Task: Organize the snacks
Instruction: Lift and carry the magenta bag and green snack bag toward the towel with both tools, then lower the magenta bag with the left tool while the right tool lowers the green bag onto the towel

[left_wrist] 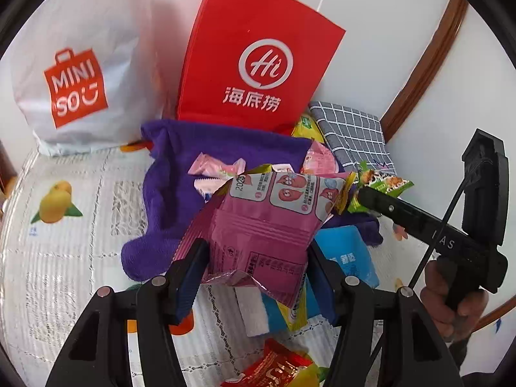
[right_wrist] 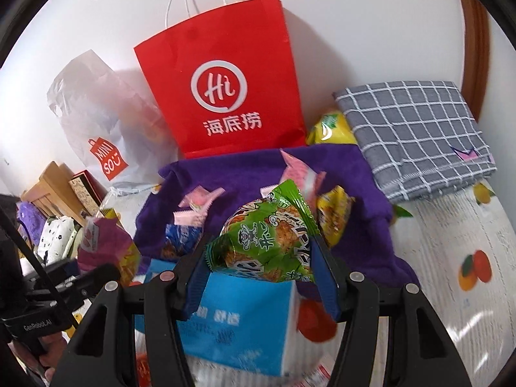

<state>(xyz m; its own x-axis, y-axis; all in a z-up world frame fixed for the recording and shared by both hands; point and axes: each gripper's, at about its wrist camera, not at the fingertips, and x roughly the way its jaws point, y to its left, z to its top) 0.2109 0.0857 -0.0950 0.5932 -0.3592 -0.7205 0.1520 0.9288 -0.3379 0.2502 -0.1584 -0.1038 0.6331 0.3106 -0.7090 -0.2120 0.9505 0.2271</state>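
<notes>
Your left claw grips the pink packet, its long axis pointing toward the red bag. Your right claw pinches the green packet, tilted toward that bag, above the purple towel littered with small snacks; a blue box sits beneath.

A pink snack pack is tilted and held up off the table, pinched at its lower end. A green snack pack is puffy and is held up too, squeezed on both sides. Small pink candies lie on the purple cloth. A little yellow snack pack sits just beside the green one.
</notes>
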